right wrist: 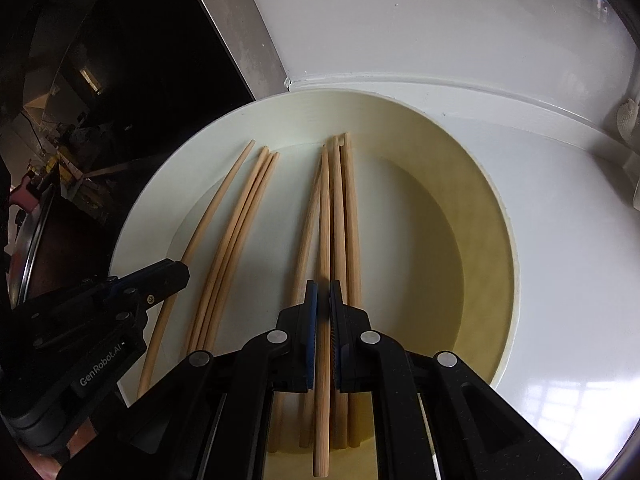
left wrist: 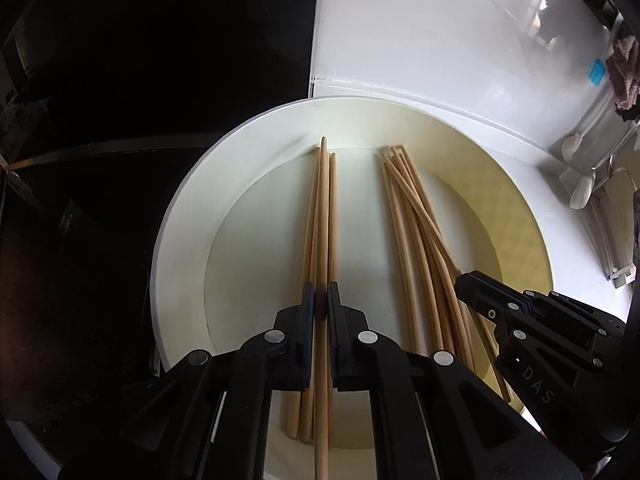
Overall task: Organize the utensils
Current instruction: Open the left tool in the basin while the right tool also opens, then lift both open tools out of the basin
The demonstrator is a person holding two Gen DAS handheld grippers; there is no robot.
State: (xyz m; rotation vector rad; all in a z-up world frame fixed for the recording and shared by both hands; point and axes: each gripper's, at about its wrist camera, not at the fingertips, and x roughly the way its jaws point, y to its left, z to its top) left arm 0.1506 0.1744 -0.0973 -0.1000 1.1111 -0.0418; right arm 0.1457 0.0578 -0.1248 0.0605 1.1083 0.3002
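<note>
A large round cream plate lies on a white counter and holds two bundles of wooden chopsticks. My left gripper is shut on one chopstick, which lies along the left bundle and points away from me. My right gripper is shut on another chopstick over the right bundle. Both grippers hang over the plate side by side. The right gripper shows over the curved-looking right bundle in the left wrist view. The left gripper shows over the left bundle in the right wrist view.
A dark glossy surface with a metal edge borders the white counter on the left. Two pale spoons and a pinkish cloth lie at the far right. A round metal rim shows at the left edge.
</note>
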